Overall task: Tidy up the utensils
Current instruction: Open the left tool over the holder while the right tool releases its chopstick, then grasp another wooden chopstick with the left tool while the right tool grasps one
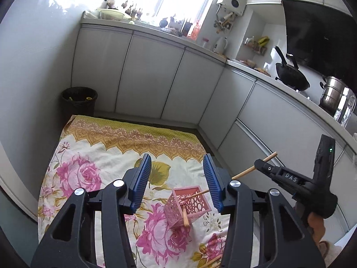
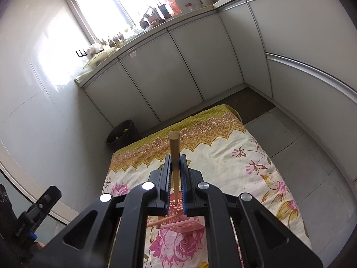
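A pink perforated utensil holder (image 1: pixel 186 205) stands on the flowered cloth (image 1: pixel 100 156), with one wooden chopstick (image 1: pixel 185 217) leaning out of it. My left gripper (image 1: pixel 177 174) is open and empty above the holder. My right gripper (image 2: pixel 175 174) is shut on a wooden chopstick (image 2: pixel 174 154), whose thin tip points down over the holder (image 2: pixel 183 223). In the left wrist view the right gripper (image 1: pixel 258 164) comes in from the right with that chopstick (image 1: pixel 245 172) slanting toward the holder. More chopsticks (image 1: pixel 212 262) lie on the cloth near the bottom edge.
The cloth lies on the kitchen floor between white cabinets (image 1: pixel 151 76). A dark waste bin (image 1: pixel 79 100) stands at the cloth's far left corner. The counter holds a wok (image 1: pixel 292 76), a steel pot (image 1: pixel 332 93) and a kettle (image 1: pixel 221 44).
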A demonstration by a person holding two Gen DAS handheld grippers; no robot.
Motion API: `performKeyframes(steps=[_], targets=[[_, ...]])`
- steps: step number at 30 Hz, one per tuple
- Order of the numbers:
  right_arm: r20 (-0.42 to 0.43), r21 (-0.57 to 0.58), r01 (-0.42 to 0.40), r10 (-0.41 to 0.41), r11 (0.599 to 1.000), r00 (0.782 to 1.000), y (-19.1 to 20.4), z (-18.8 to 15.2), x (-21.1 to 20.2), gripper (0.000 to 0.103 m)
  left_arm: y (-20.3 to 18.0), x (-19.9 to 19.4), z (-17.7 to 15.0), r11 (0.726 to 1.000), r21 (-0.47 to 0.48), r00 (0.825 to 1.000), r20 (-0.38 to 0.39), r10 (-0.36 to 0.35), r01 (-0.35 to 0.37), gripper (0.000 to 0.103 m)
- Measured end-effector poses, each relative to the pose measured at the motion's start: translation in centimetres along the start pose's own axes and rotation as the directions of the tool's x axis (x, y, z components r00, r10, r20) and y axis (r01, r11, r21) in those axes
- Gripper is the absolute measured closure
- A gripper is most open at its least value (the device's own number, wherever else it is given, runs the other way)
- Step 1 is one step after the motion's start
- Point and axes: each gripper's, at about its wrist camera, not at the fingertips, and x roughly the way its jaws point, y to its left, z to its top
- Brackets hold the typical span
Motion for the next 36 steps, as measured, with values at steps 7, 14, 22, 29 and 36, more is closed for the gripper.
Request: performKeyframes(steps=[7,14,22,29,36], targets=[[-0.026,-0.012,0.031,-0.031,0.999,0.999,1.5,-0.8,1.2,0.069,0.6,-1.0,-0.5,1.000,0.007,1.000,-0.014,0.021,-0.021,0.047],[0.009,0.015,0.021,-0.021,1.000,1.000,1.5,-1.3,-2.3,0.048,0.6,-2.3,-1.3,1.000,0.021,0.999,-0.043,0.013,-0.012,0.043],[-0.051,0.116,-0.007,0.013,0.993,0.999,0.2,-6.2,-8.3,0.018,-0.8,-5.1,-3.0,0.998,0.056,0.999,-0.051,0.017,-0.014,0.017],[-0.235,0.265,0.010,0.055,0.964,0.971,-2.3,-12.7,-10.3,0.012,-2.5,-6.1,-4.7,0.994,0.108,0.995,-0.096,0.001,0.009,0.007],[-0.491,0.376,0.088,0.118,0.922,0.863,-5.0,-21.1,-11.5,0.012,-5.2,-5.5,-7.5,0.965,0.244,0.968,-0.250,-0.033,0.096,0.007]])
